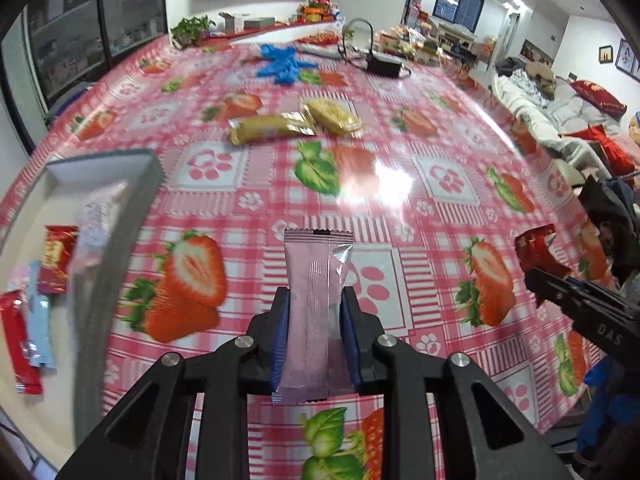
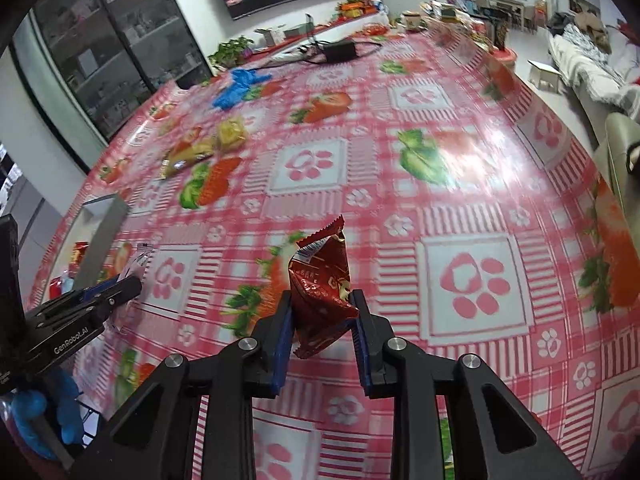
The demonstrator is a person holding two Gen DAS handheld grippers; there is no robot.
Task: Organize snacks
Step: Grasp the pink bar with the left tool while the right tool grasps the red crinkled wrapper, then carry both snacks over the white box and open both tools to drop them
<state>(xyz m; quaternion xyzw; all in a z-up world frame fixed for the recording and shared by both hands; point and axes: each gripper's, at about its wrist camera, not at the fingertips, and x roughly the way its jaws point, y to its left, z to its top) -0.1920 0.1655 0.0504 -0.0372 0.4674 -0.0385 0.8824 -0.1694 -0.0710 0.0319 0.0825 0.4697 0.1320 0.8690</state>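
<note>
My left gripper (image 1: 316, 300) is shut on a pink snack packet (image 1: 314, 292) that stands upright between its blue pads, lifted off the tablecloth. In the right wrist view my right gripper (image 2: 322, 304) is shut on a crumpled red snack packet (image 2: 322, 280), also off the table. That red packet (image 1: 536, 250) and the right gripper show at the right edge of the left wrist view. A grey tray (image 1: 152, 176) at the left holds red, light blue and pale packets. Two yellow packets (image 1: 272, 128) lie further back on the table.
The table (image 1: 400, 208) wears a pink checked strawberry cloth. At its far end lie blue gloves (image 1: 280, 64), a black device with cables (image 1: 384, 64) and a plant (image 1: 192, 28). A sofa with cushions (image 1: 568, 96) stands right. A blue-gloved hand (image 2: 48, 420) holds the left gripper.
</note>
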